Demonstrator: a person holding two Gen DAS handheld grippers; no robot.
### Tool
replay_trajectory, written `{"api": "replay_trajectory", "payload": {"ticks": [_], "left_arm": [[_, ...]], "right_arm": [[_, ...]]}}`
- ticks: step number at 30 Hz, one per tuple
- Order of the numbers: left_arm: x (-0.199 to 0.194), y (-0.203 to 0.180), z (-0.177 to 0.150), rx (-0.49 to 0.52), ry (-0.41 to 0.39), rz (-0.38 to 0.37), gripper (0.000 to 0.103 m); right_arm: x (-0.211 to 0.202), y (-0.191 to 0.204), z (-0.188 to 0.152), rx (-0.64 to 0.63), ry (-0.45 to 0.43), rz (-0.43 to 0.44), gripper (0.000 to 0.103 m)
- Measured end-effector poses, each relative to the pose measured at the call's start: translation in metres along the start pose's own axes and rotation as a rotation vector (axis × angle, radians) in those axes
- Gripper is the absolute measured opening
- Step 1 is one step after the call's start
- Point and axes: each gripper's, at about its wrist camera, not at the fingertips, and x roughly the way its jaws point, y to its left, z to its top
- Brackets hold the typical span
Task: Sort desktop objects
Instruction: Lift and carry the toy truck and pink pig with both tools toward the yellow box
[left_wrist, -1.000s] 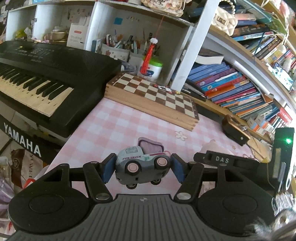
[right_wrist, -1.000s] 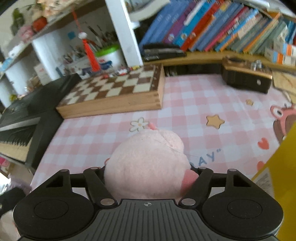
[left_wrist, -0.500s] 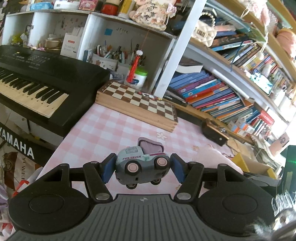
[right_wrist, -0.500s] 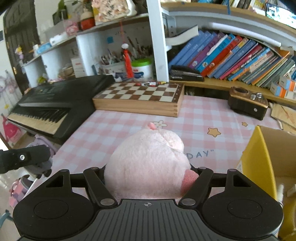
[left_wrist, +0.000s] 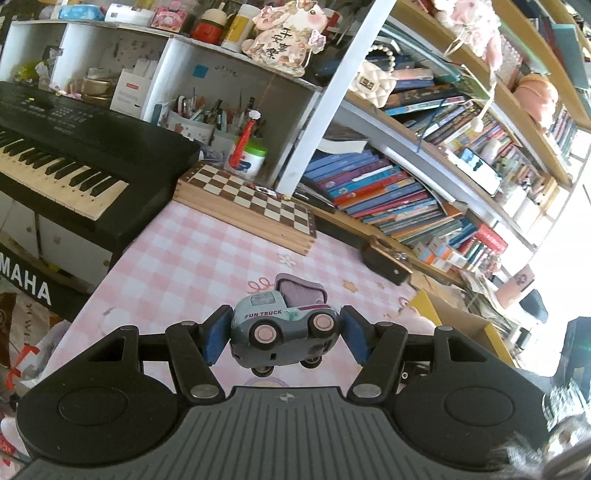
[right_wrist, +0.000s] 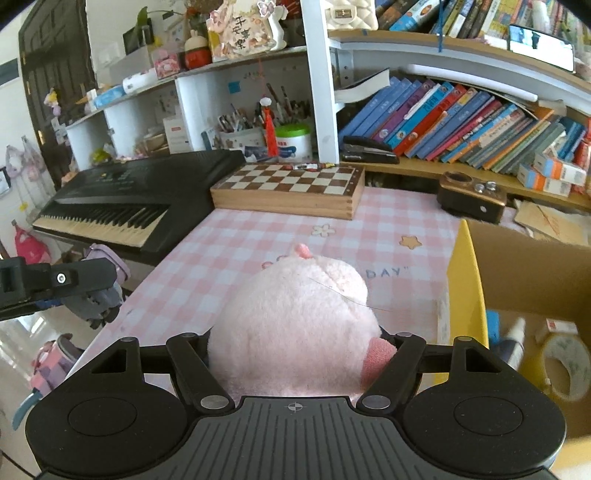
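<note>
At the left of the left wrist view a black keyboard (left_wrist: 74, 155) runs toward a wooden chessboard (left_wrist: 251, 201) at upper centre, and low in the middle the left gripper (left_wrist: 284, 334) pinches a grey toy truck (left_wrist: 282, 332) between its blue pads, lifted above the pink checked tablecloth (left_wrist: 192, 269). In the right wrist view the right gripper (right_wrist: 295, 350) at lower centre clamps a pink plush toy (right_wrist: 291, 317), with an open cardboard box (right_wrist: 465, 288) at the right edge holding a tape roll (right_wrist: 565, 365).
</note>
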Motion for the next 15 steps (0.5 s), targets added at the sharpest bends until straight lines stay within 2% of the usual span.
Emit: {"api": "replay_trajectory", "payload": {"ticks": [15], "left_arm": [[-0.065,0.008,-0.035,0.027,0.034,-0.06,0.061]], "right_arm": [[-0.06,0.035,-0.058,0.032,0.017,-0.017,0.074]]}}
